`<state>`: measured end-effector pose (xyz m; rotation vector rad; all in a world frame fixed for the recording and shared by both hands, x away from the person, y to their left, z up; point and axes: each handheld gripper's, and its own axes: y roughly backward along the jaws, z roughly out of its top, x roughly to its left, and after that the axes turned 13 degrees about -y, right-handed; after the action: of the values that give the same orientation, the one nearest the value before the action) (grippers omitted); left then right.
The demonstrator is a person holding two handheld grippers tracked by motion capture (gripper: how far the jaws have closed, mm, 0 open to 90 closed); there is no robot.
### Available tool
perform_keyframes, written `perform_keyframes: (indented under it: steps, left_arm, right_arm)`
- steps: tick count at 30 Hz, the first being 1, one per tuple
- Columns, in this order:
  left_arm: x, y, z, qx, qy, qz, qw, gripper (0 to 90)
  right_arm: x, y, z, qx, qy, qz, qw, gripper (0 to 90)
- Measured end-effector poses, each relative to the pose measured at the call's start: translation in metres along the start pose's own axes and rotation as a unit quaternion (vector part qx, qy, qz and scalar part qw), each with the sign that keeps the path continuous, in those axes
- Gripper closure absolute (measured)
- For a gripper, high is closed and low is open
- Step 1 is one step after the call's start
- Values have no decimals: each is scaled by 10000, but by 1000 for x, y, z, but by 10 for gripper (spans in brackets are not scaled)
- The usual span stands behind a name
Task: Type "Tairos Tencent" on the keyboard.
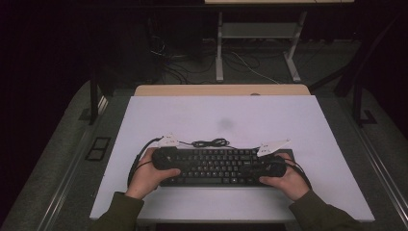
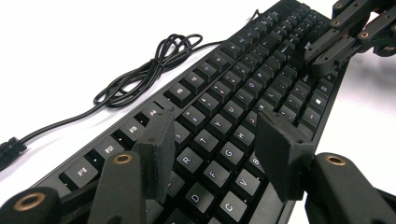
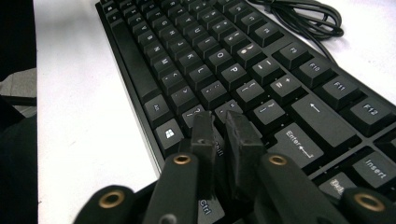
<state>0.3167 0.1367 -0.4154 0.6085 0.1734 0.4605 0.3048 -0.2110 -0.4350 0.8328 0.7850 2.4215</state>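
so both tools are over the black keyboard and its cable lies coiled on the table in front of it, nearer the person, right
Not quite. Both tools, left and right, are over the keyboard, but the coiled cable lies on the table behind it, on the far side from the person. The high view shows it.

In the right gripper view, the keyboard [image 3: 224, 74] runs off the right and bottom edges. Its cable [image 2: 140, 74] leaves the left edge of the left gripper view, plug cut off.
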Motion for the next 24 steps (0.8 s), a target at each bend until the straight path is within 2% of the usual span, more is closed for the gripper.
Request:
perform_keyframes:
  steps: [9, 17, 24]
  left_arm:
    - [-2, 5, -1, -57, -46, -5, 10000, 464]
    - [-2, 9, -6, -98, -54, 5, 9999, 460]
    - [-3, 12, -10, -117, -16, -29, 9999, 446]
  right_arm:
    - [1, 7, 3, -306, -4, 43, 9995, 596]
    - [0, 9, 5, -511, -35, 114, 9986, 458]
    - [-1, 9, 10, -637, -49, 170, 9978, 420]
